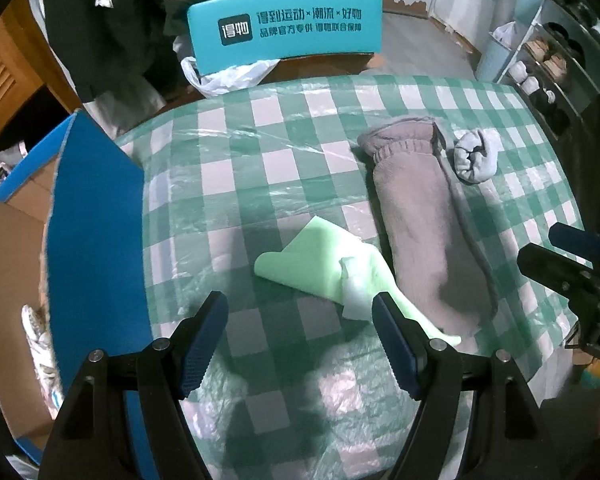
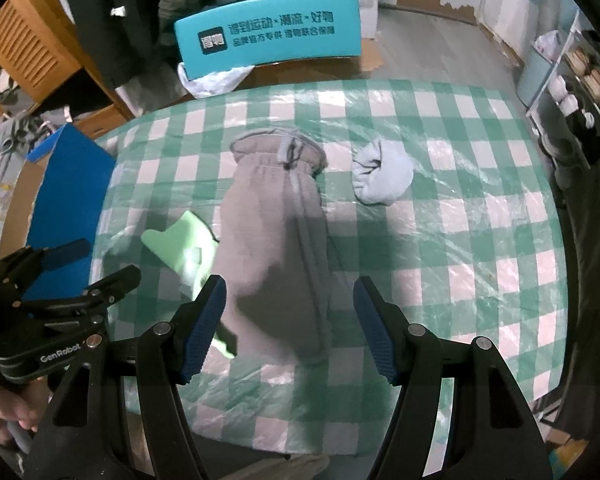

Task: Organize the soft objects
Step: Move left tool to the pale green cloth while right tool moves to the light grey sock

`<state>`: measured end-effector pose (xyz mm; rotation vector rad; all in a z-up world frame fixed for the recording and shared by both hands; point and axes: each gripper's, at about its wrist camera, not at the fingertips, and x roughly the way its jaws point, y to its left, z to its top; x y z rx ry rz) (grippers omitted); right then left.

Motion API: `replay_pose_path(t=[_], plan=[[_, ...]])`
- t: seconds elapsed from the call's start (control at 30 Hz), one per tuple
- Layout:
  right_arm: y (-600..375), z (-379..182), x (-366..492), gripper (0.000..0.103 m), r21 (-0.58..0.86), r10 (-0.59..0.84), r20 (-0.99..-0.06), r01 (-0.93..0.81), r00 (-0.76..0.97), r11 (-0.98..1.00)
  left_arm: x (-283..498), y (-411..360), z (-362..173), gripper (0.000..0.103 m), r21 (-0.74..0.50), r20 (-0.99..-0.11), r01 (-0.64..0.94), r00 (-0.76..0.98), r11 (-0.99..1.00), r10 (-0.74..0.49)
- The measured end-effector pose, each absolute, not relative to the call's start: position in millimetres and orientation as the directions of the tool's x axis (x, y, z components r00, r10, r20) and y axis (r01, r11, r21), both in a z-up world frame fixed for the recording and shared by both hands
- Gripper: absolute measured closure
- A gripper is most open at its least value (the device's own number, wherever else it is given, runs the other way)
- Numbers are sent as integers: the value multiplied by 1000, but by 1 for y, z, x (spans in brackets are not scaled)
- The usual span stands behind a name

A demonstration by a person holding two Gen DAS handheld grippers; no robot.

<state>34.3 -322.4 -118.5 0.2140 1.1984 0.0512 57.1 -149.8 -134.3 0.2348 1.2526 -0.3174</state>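
On the green-and-white checked table (image 1: 260, 160) (image 2: 460, 220) lie a long grey fleece garment (image 1: 416, 216) (image 2: 272, 232), a light green cloth (image 1: 320, 268) (image 2: 180, 240) partly tucked under its near end, and a balled pale blue-grey sock (image 1: 474, 156) (image 2: 382, 176) beyond it. My left gripper (image 1: 300, 306) hovers open just above the green cloth's near edge. Over the grey garment's near end, my right gripper (image 2: 290, 292) stands open and holds nothing. Each gripper shows at the edge of the other's view.
A blue-edged cardboard box (image 1: 96, 208) (image 2: 68, 184) stands at the table's left edge. A teal box with printed characters (image 1: 284, 32) (image 2: 268, 32) sits behind the table with a white plastic bag (image 1: 228, 76). A shoe rack (image 1: 548, 68) is at the far right.
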Motion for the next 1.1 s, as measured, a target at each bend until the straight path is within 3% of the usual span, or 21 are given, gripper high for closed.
replay_pose_path(t=[1.0,1.1], plan=[[-348,-148,48,37,210,160,-935,128,318,969,71,-180,-202,27,-9,-981,373,178,928,-81],[-355,-148,48,37,207,154,-934,139,323,968,71,-180,-203,33,-10,-980,369,183,929,-83]])
